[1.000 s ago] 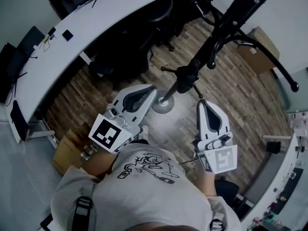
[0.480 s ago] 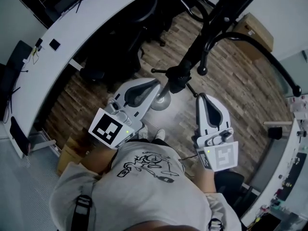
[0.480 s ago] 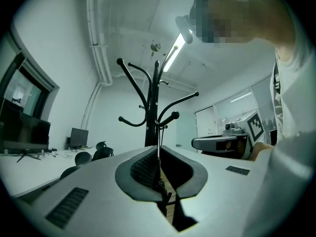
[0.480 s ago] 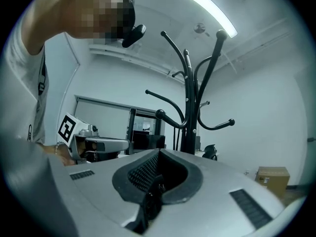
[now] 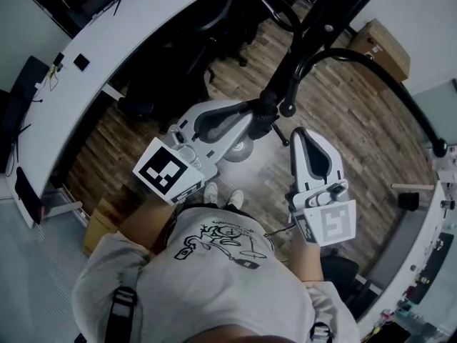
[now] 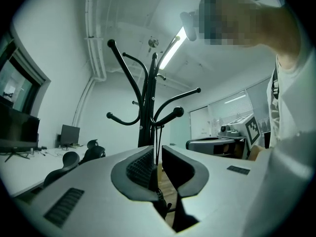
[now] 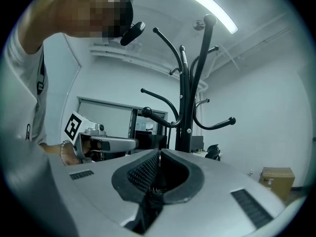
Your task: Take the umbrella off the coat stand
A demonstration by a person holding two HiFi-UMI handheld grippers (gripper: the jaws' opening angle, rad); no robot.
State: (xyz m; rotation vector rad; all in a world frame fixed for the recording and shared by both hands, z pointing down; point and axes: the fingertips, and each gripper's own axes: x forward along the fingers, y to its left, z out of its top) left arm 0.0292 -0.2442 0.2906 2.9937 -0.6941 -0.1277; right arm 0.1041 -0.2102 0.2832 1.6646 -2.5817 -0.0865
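Note:
The black coat stand [image 5: 314,34] rises in front of me, over its round base [image 5: 241,151]. A dark bundle [image 5: 267,110], likely the umbrella, hangs against the pole. In the left gripper view a thin dark strap [image 6: 156,139] drops from a knobbed hook [image 6: 177,111] of the stand [image 6: 146,107]. It runs into the narrow gap between the jaws. My left gripper [image 5: 251,113] [image 6: 157,153] reaches up to the pole, slightly open. My right gripper [image 5: 300,131] [image 7: 159,152] is held lower and to the right, shut and empty, facing the stand [image 7: 186,107].
A long white desk [image 5: 107,56] curves along the left, with black office chairs [image 5: 214,20] beside it. A cardboard box [image 5: 385,45] sits at the far right and another [image 5: 100,224] by my left side. The stand's curved arms [image 5: 385,84] reach out overhead.
My left gripper has moved forward and up to the stand's pole. The right gripper has stayed about where it was.

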